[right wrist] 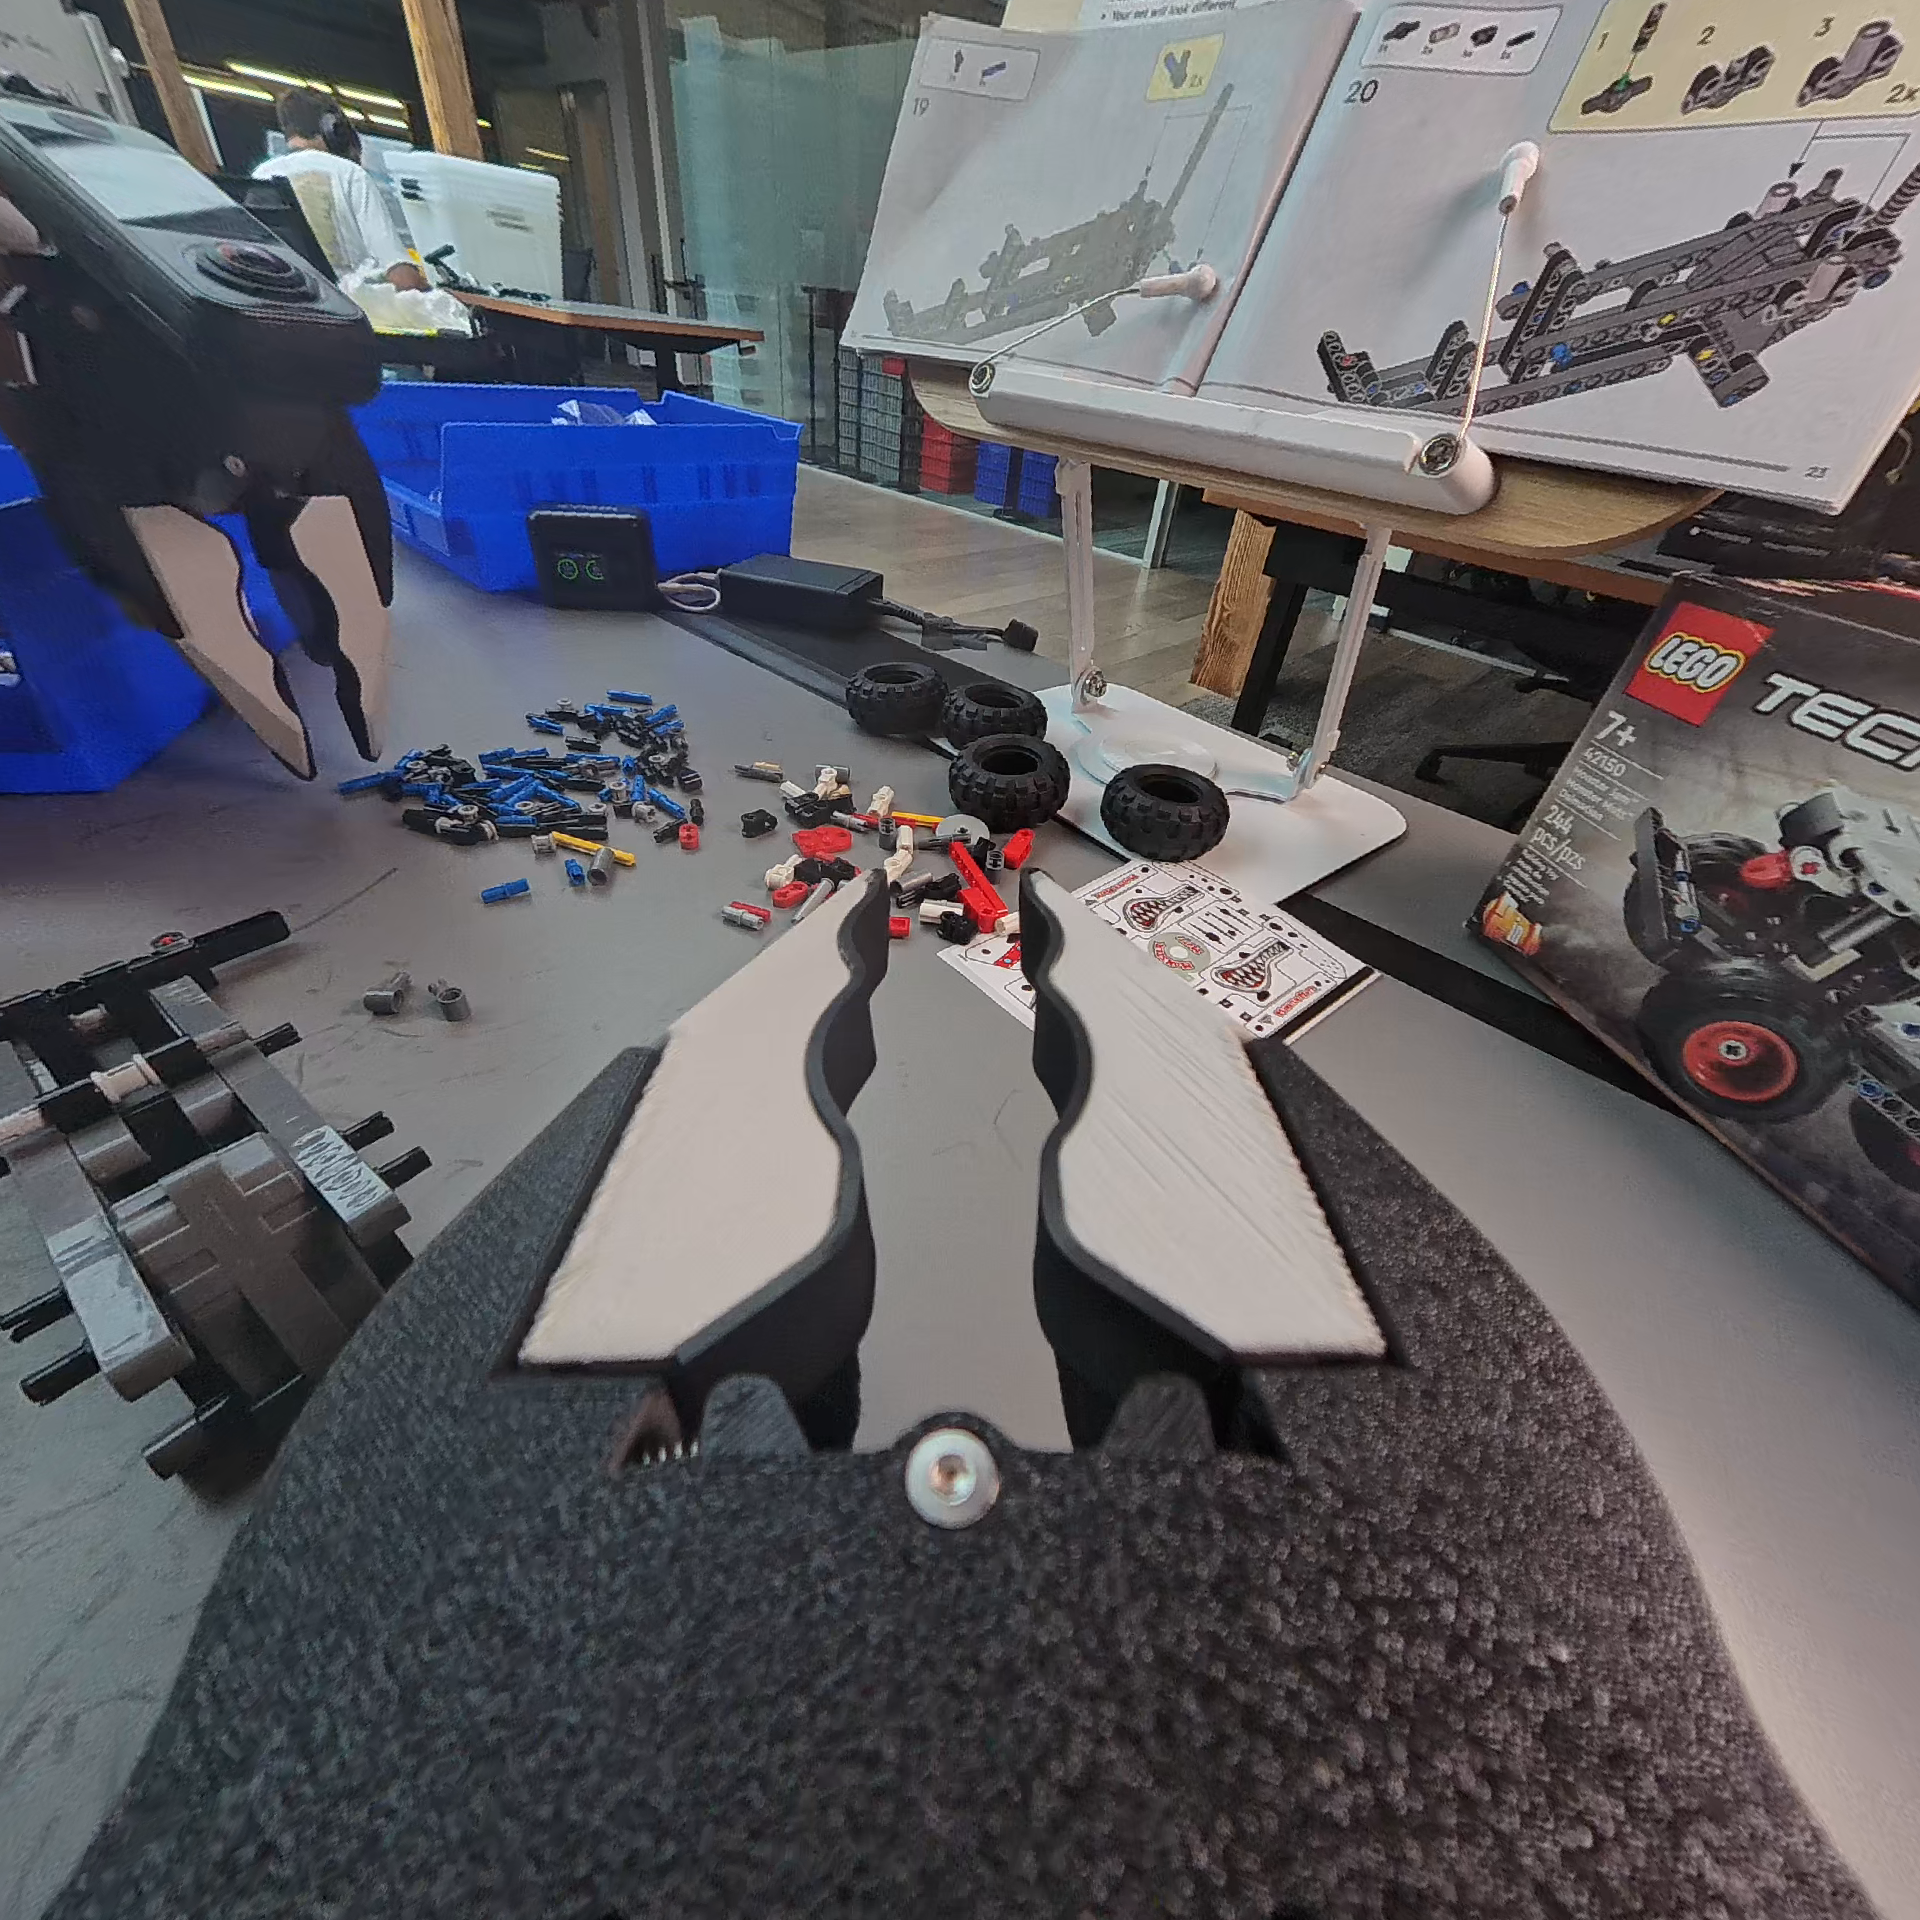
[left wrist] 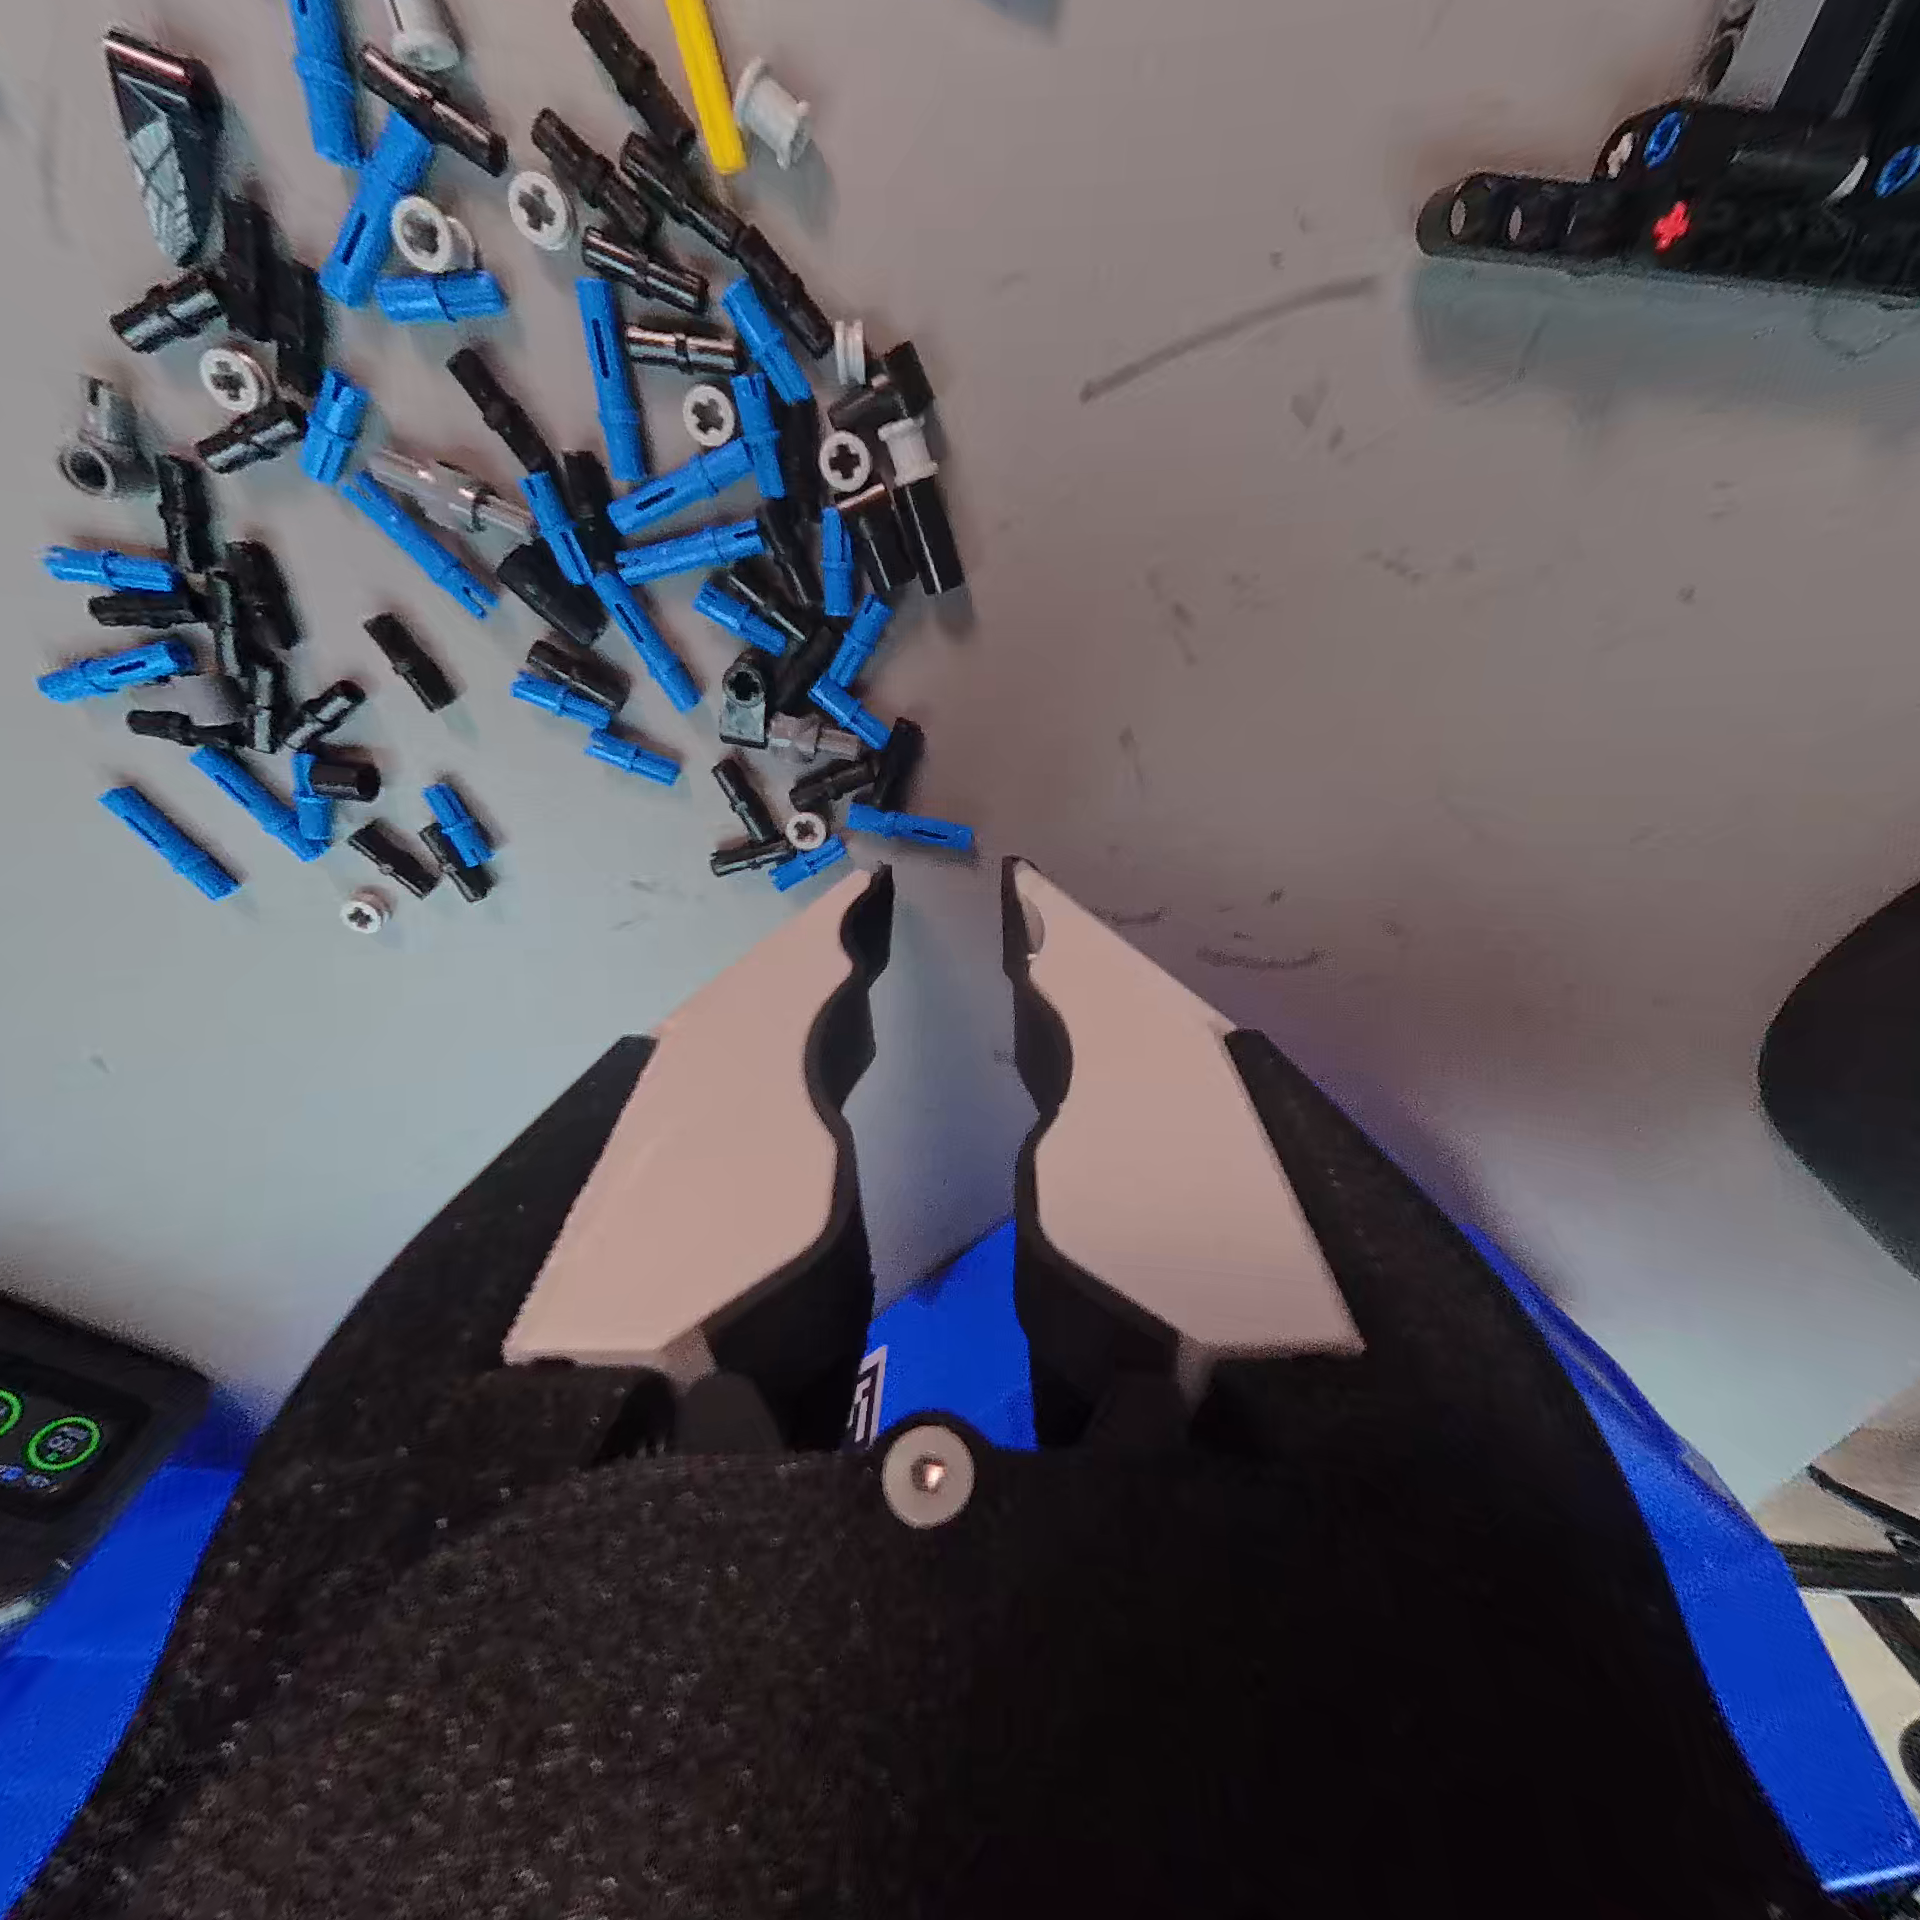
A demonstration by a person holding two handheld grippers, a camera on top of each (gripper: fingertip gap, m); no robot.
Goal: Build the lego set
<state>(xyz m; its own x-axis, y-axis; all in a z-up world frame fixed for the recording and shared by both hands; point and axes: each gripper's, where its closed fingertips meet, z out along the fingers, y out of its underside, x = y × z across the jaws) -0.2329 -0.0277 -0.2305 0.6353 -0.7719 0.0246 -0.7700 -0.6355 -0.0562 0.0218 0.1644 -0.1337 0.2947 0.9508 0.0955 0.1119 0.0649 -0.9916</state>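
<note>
Biggest thing on the surface [right wrist: 644, 997] was the half-built chassis [right wrist: 177, 1174], sitting off to the left of the right tool [right wrist: 954, 894], well clear of it. That tool was empty with its jaws parted, not touching anything, and aimed at the red and white parts [right wrist: 883, 862] just ahead of its tips. The four tires [right wrist: 1006, 779] sat beyond that, by the foot of the manual stand [right wrist: 1226, 436], and the box [right wrist: 1725, 914] was off to the right.

The left tool [left wrist: 945, 868] was also empty with a gap between its jaws, hovering right at the near edge of the pin pile [left wrist: 540, 499]. A blue pin [left wrist: 909, 828] lay just ahead of its tips.

What worried me: those pins were heaped on each other, so closing on one could easily have pinched a neighbour too, or shoved the pile around. They're round, so I'd guess a nudged one would roll off across the surface. And the picture was a bit smeary, so I honestly couldn't tell if the tips were lined up on that blue pin or just short of it. A grab from there might have closed on air.
</note>
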